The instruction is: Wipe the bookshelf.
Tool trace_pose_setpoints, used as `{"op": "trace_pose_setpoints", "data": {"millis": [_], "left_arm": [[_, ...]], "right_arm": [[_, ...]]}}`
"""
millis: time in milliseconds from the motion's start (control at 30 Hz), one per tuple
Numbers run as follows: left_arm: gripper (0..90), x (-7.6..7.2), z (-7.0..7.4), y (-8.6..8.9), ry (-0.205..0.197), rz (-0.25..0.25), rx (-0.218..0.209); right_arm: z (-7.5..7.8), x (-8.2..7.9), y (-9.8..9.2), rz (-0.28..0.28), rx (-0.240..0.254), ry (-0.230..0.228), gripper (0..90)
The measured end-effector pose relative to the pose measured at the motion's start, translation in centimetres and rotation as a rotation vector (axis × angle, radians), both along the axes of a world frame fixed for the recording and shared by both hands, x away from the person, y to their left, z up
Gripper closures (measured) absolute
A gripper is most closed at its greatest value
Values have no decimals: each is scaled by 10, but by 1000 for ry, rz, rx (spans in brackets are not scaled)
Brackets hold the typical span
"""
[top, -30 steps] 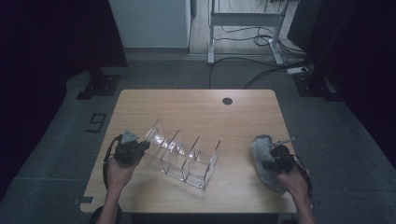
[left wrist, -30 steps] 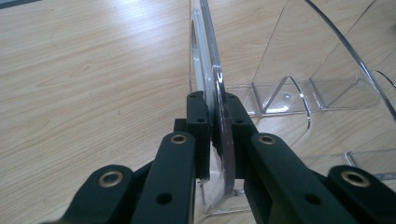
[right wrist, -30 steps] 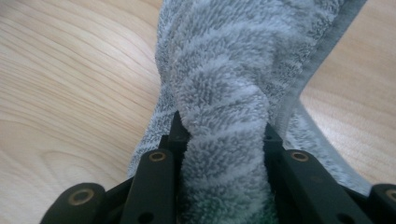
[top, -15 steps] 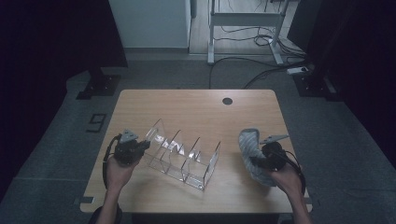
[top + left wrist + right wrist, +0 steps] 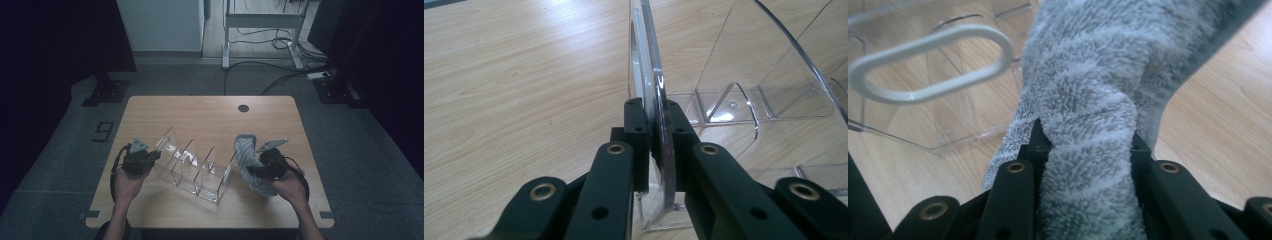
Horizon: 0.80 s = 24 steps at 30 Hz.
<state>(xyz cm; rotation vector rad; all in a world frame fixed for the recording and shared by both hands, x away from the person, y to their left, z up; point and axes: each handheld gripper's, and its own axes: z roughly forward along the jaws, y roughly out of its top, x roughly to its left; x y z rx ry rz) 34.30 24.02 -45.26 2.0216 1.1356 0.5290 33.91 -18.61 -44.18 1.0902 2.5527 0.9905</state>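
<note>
A grey, fluffy striped towel (image 5: pixel 251 162), bunched and twisted, is held off the worktop (image 5: pixel 210 112) at its right side, pinched between the jaws of the right hand-held gripper (image 5: pixel 262 167). Just beside it stands a clear plastic divided organiser (image 5: pixel 195 165), whose end wall is clamped by the closed left hand-held gripper (image 5: pixel 150 157).

Overhead camera, two close jaw-level cameras, sharing the organizer (image 5: pixel 192 167).

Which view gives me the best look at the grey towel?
The high view: the towel shows nearly whole, draped from the right gripper. The right gripper view shows only its pinched fold.
</note>
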Motion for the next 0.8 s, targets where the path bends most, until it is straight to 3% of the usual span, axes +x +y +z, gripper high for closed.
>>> {"op": "trace_pose_setpoints", "data": {"millis": [400,533,800], "left_arm": [[849,1,1,-2,0,6,14],[854,1,1,-4,-2,21,25],[854,1,0,-9,-13,57,50]], "right_arm": [[6,4,36,79,-48,-53,682],[8,3,40,95,-78,-72,684],[12,-6,44,127,-82,-84,684]]}}
